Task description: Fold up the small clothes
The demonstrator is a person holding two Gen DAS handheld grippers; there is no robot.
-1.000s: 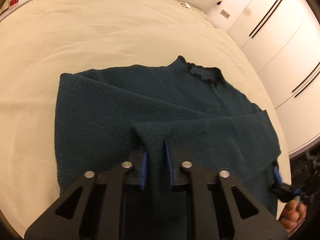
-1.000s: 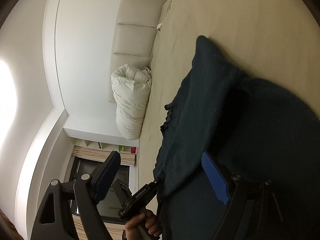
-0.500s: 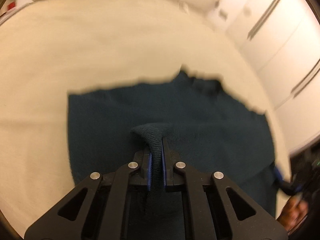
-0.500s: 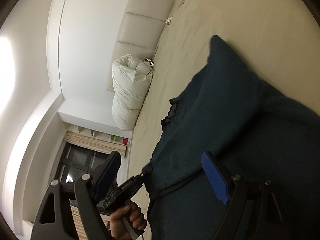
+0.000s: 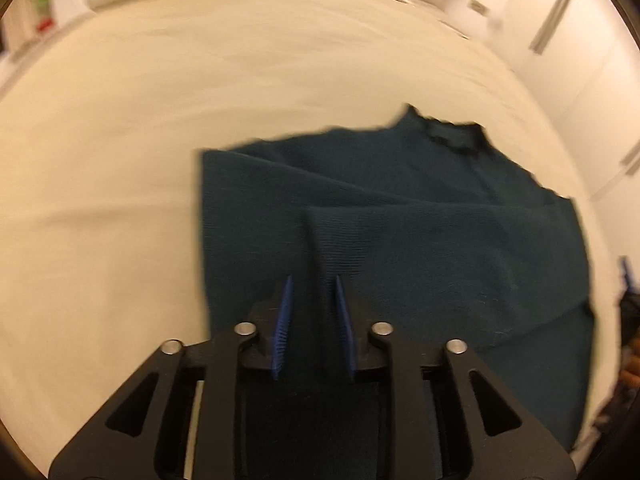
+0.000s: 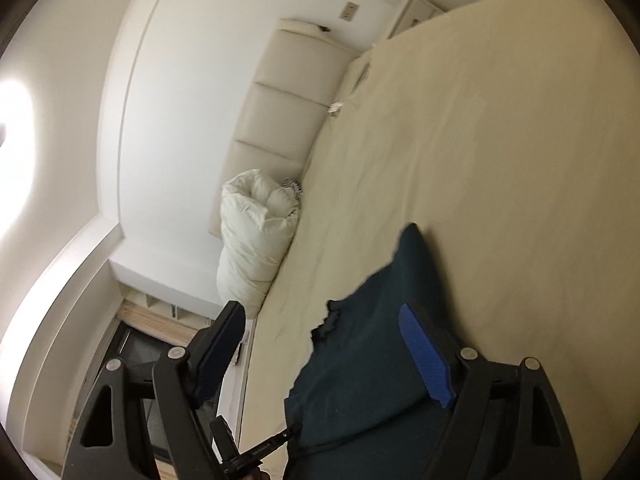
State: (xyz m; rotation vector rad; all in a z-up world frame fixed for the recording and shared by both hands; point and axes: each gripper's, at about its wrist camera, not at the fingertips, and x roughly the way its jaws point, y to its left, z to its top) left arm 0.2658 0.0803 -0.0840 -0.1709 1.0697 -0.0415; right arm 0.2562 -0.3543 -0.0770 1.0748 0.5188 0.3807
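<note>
A dark teal knit sweater (image 5: 420,216) lies on the cream bed (image 5: 160,120), collar at the far right, one sleeve folded across its body. My left gripper (image 5: 312,300) is partly open with the sleeve cuff (image 5: 328,248) lying between its blue pads, which stand slightly apart from the cloth. In the right wrist view the sweater (image 6: 372,340) lies at the bed's near edge. My right gripper (image 6: 324,344) is wide open and empty above it. The left gripper's tip (image 6: 272,444) shows at the bottom of that view.
A white rolled duvet (image 6: 256,240) rests against the padded headboard (image 6: 288,96) at the bed's far end. White wardrobe doors (image 5: 580,40) stand to the right of the bed. Shelves and a dark window (image 6: 140,352) lie beyond the bed's side.
My left gripper shut on the sleeve cuff half a second ago and has now opened partway. The right gripper has lifted and drawn back from the sweater, staying open.
</note>
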